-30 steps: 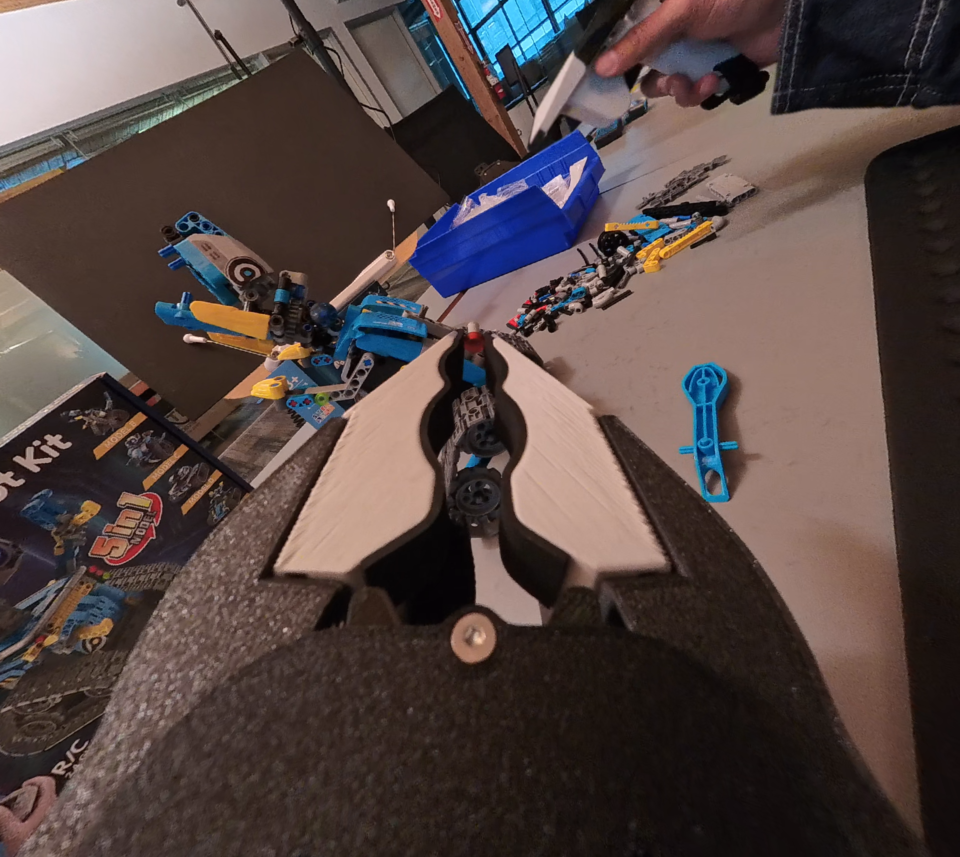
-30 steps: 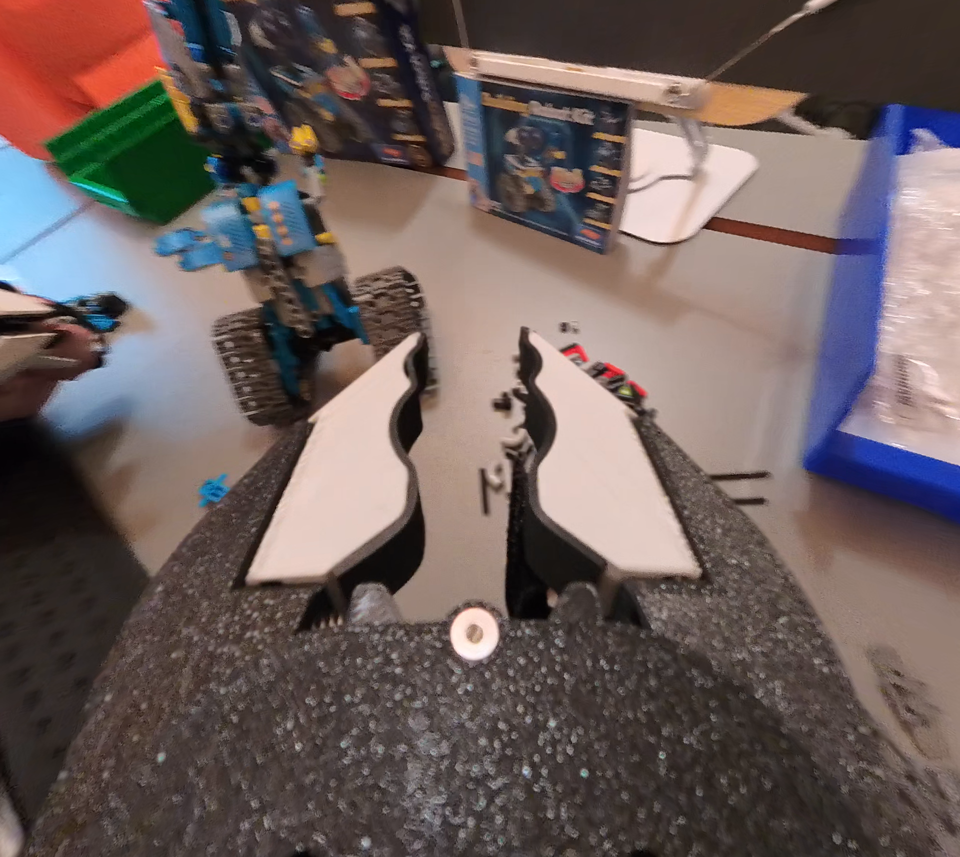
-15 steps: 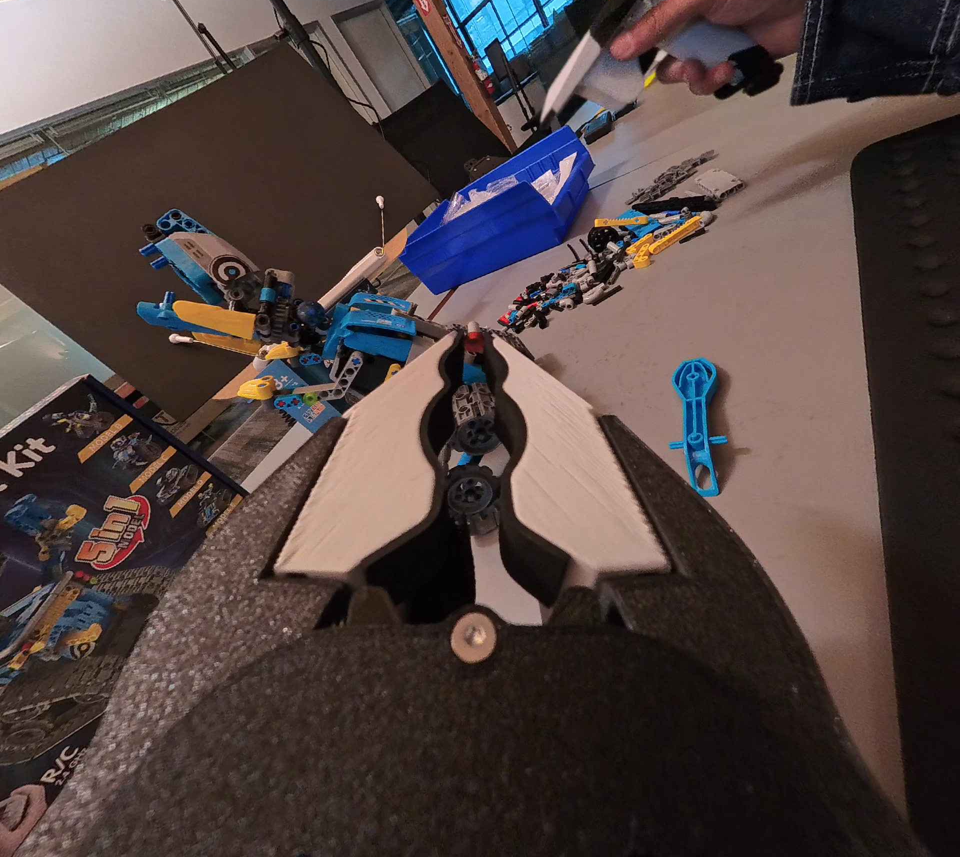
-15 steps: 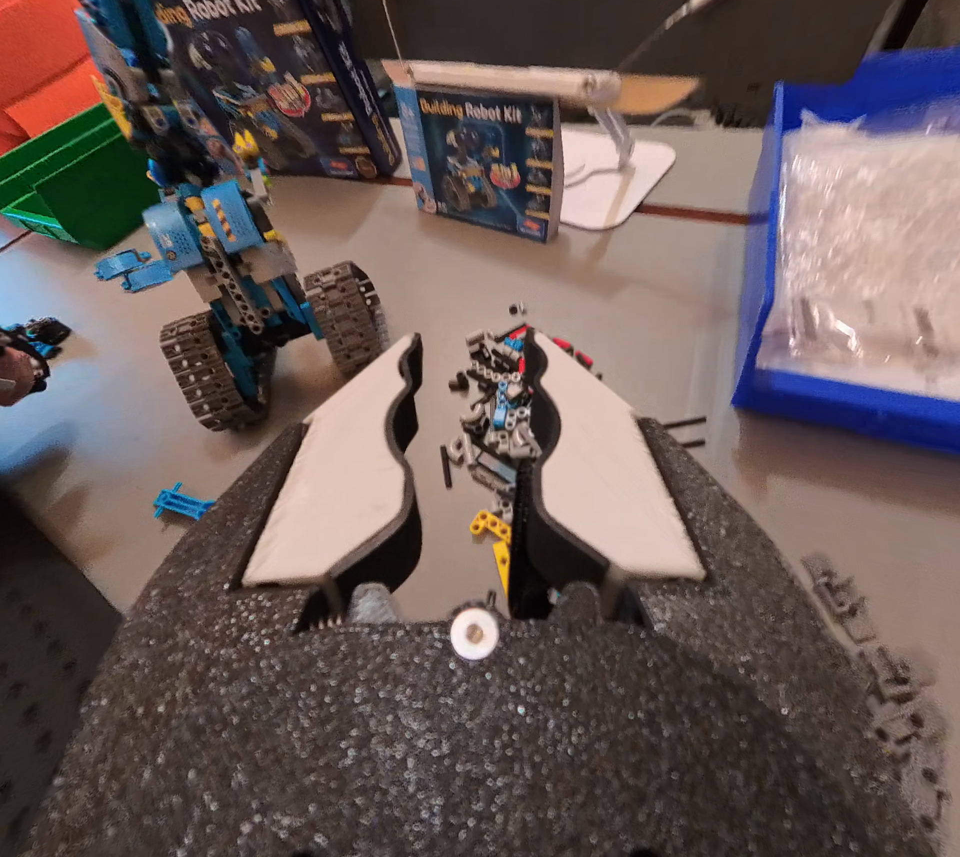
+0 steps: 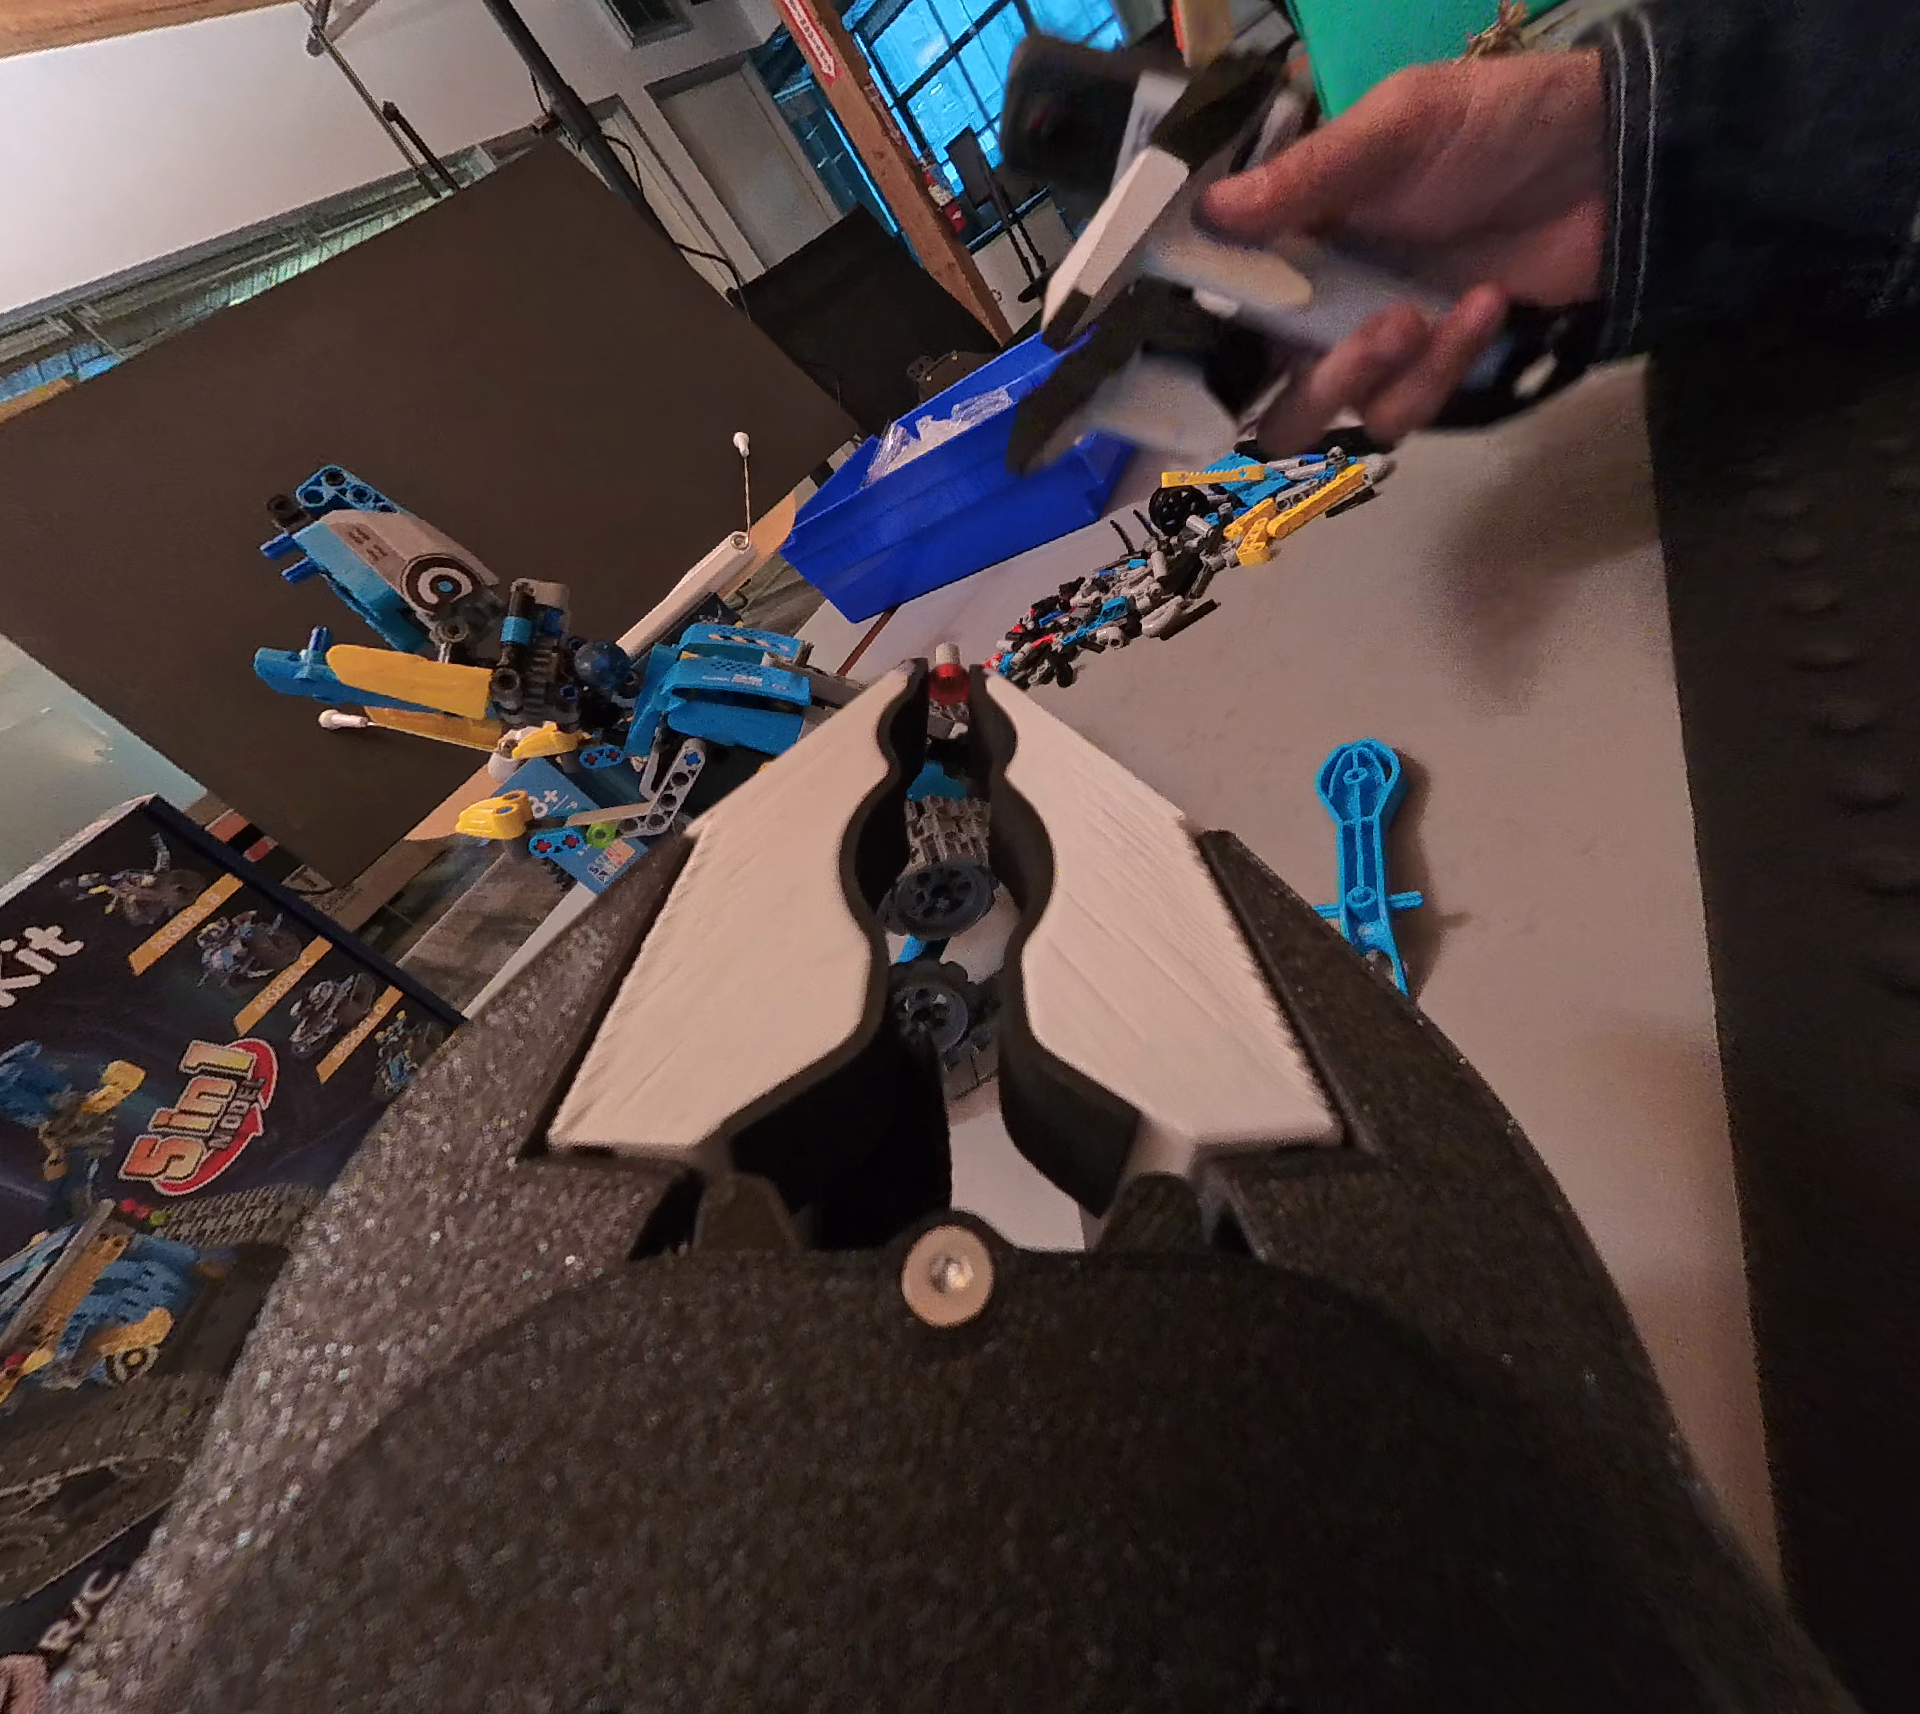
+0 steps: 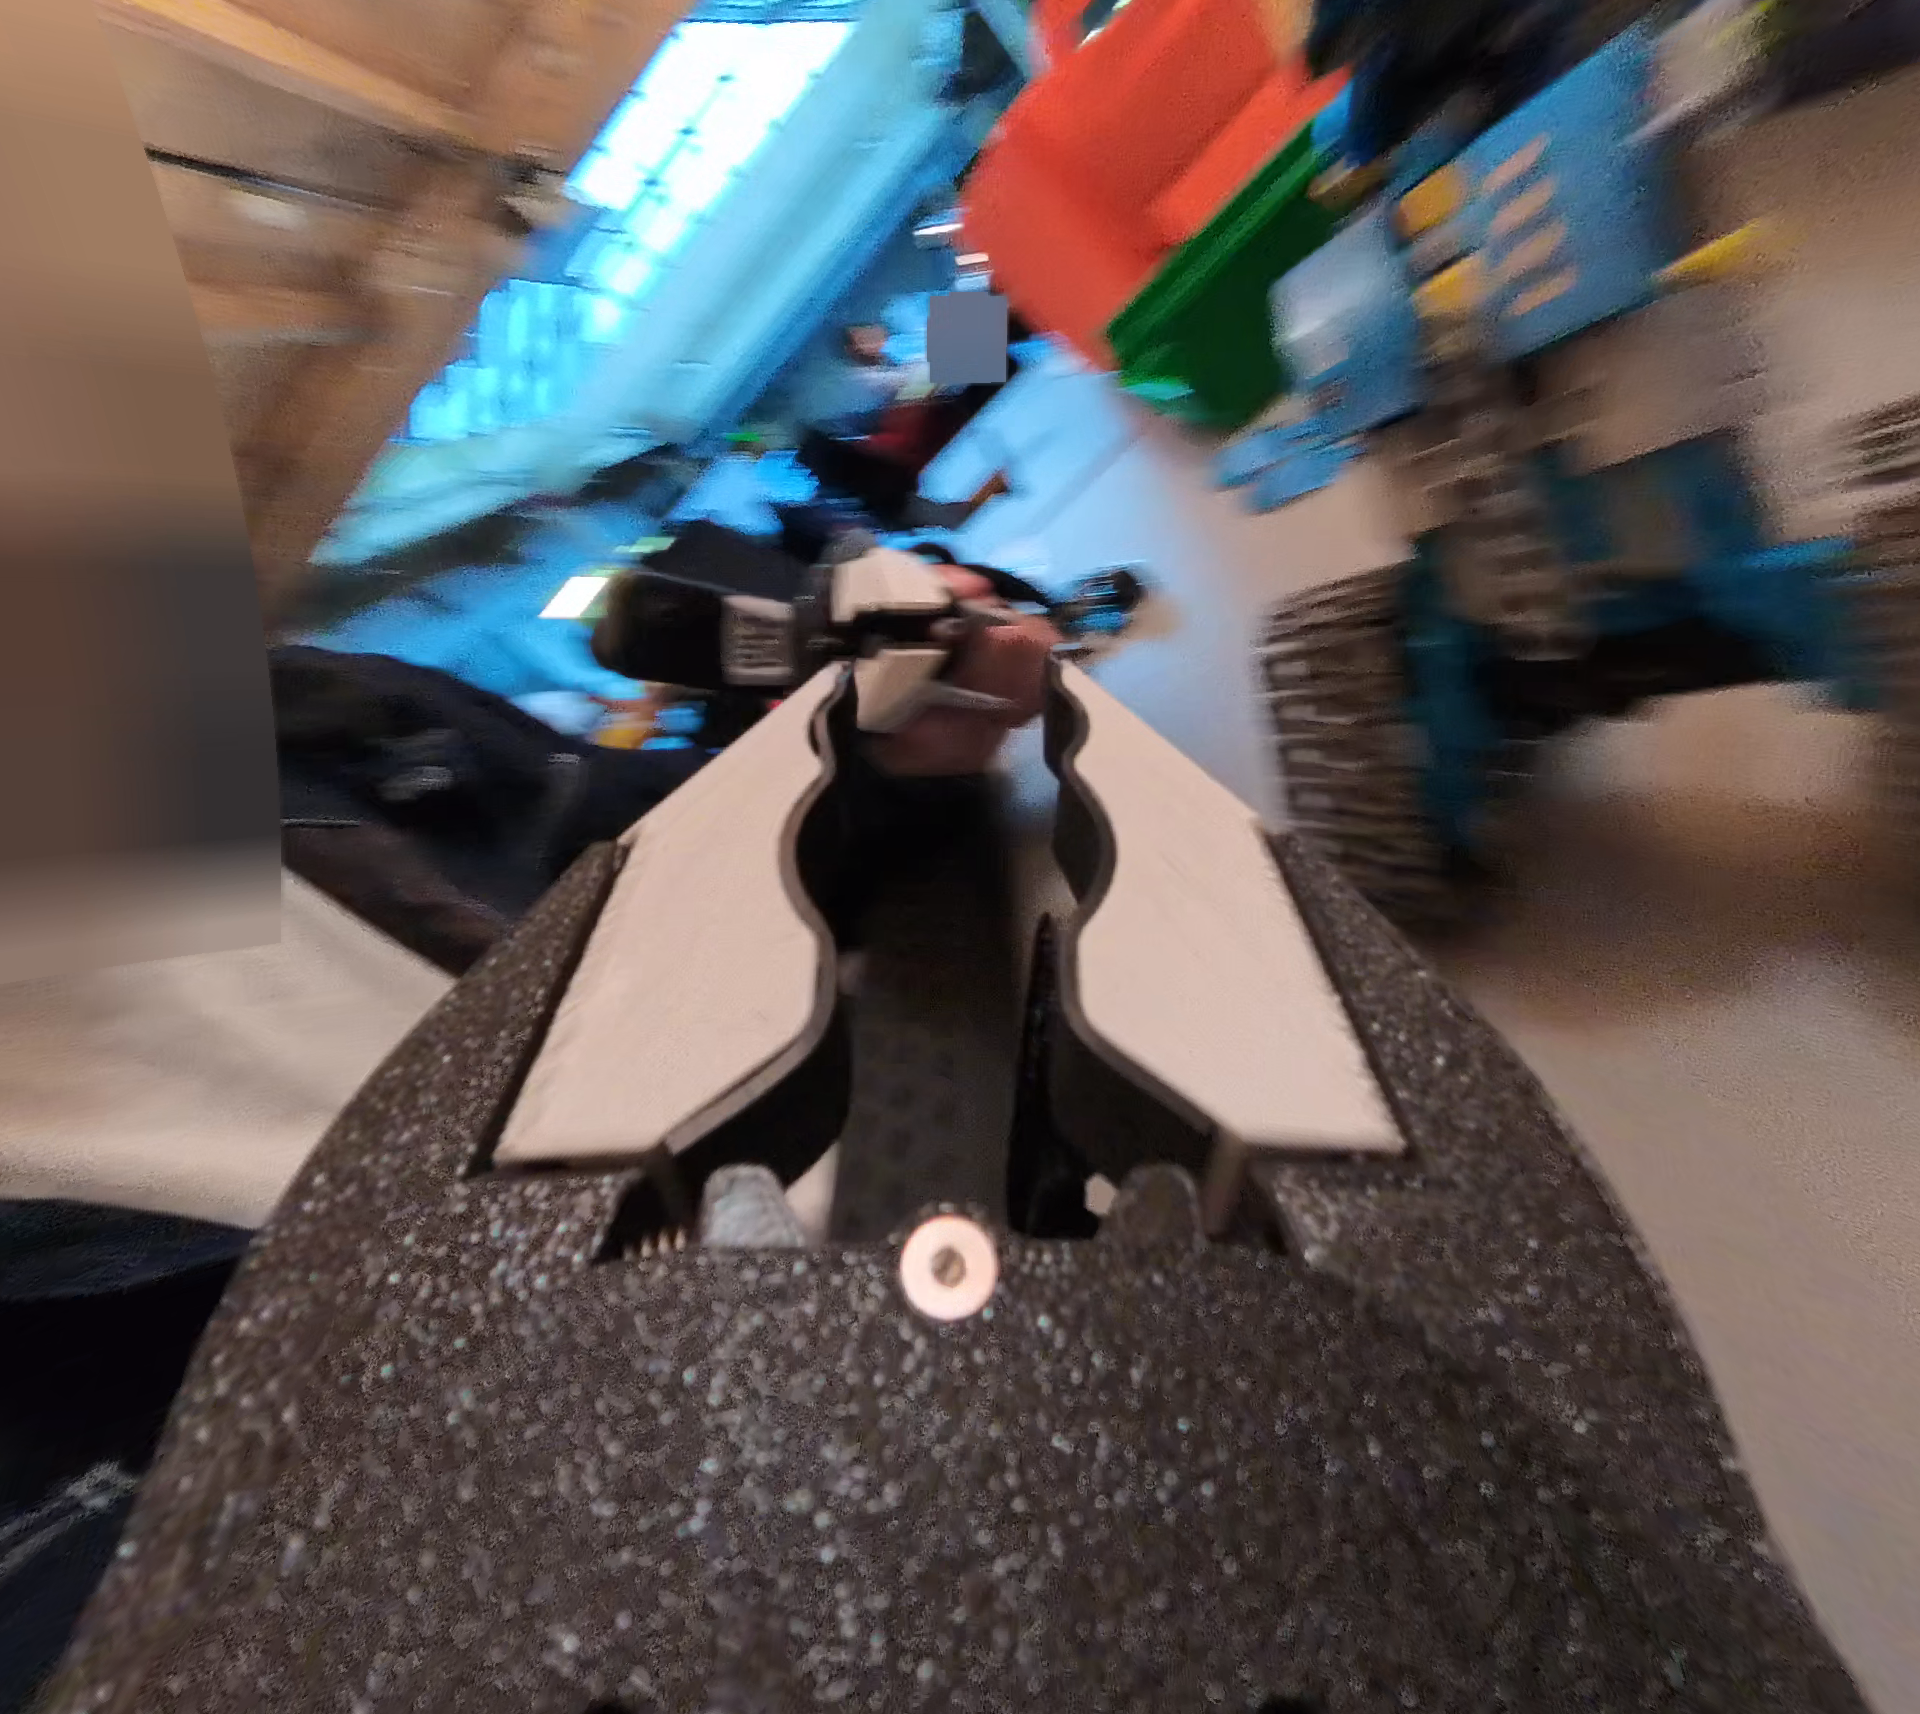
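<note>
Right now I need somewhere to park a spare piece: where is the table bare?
Bare table lies between the loose parts pile, the blue tool and the dark mat. Around the tracked model and blue bin it is crowded.

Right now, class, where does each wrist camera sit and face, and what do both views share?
Left wrist view: on the left gripper, facing across the grey table; jaws shut on a small grey-wheeled brick assembly.
Right wrist view: on the right gripper, blurred, facing the left gripper; jaws open.
Shared: each shows the other gripper.
</note>
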`<state>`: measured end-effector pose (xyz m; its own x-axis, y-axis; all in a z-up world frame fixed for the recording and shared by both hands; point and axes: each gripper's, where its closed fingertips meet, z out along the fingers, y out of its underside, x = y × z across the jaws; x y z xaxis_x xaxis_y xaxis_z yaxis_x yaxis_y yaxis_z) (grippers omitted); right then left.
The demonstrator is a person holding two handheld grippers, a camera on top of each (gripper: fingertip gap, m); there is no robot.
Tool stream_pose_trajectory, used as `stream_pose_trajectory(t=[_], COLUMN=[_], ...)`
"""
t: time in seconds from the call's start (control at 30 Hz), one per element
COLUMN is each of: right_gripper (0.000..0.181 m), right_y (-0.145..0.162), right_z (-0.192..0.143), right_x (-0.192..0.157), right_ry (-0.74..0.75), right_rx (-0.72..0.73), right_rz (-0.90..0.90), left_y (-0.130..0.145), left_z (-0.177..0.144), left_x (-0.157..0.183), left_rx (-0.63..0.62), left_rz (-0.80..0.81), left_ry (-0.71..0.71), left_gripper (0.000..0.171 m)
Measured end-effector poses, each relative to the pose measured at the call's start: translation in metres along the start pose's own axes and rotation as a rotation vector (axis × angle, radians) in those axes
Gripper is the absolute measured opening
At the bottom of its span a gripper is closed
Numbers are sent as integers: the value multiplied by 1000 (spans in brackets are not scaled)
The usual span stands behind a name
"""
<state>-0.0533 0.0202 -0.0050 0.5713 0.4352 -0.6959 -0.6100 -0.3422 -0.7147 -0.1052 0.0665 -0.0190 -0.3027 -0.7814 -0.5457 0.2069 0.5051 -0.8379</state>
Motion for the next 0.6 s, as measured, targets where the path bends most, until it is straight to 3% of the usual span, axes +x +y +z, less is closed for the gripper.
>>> stream_pose_trajectory(t=[0.07,0.13,0.27,0.6], right_gripper=[33,31,29,5], right_y=[14,22,34,34], right_z=[34,54,73,72], right_x=[-10,-11,-1,-1], right_ry=[-173,-252,-212,-206], right_rx=[8,39,41,51], right_rz=[124,207,222,206], left_y=[-1,-2,-3,2], left_z=[0,-1,0,3], left_x=[1,1,6,12], left_rx=[4,7,9,-28], left_rz=[9,20,38,86], left_ry=[3,-2,11,22], left_gripper=[6,6,6,7])
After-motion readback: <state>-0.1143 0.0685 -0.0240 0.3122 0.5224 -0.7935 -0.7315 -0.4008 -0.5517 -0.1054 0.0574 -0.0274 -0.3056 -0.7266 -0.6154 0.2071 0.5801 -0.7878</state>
